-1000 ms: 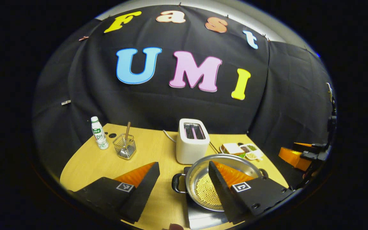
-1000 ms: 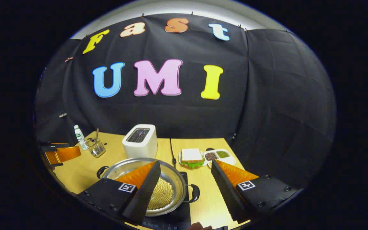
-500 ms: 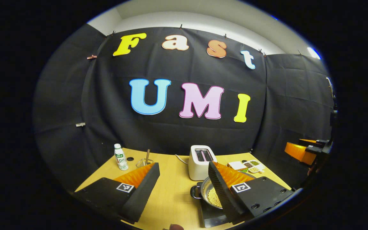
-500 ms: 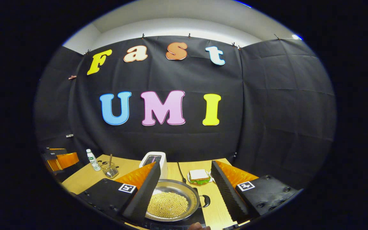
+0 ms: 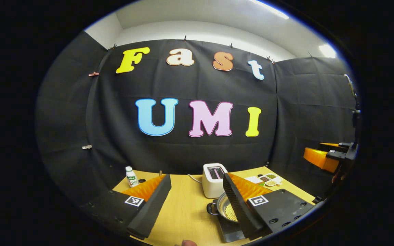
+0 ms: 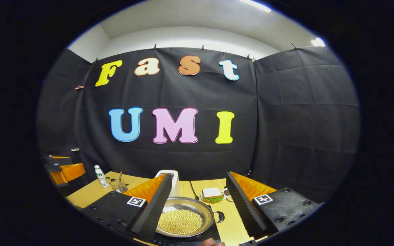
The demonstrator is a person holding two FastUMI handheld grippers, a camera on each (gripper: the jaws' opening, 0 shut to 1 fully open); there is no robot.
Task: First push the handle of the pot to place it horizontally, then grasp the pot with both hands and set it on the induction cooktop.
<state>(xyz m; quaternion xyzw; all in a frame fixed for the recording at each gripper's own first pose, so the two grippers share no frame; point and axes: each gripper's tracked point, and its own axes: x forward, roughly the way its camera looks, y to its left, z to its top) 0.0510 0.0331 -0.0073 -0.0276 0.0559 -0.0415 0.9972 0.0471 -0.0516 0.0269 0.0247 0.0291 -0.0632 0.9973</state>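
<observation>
Both claws pulled back; pot [image 6: 183, 220] on cooktop [image 5: 229, 230].

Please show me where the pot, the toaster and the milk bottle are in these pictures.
pot [image 6: 197, 209]: right gripper view, bare inner wall.
toaster [image 5: 211, 189]: left gripper view, front face.
milk bottle [image 5: 131, 177]: left gripper view, body.

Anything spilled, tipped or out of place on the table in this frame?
Nothing stands out. The pot sits level on the induction cooktop with its beans inside, the toaster and bottle stand upright, and both grippers are open, clear of the pot.
</observation>
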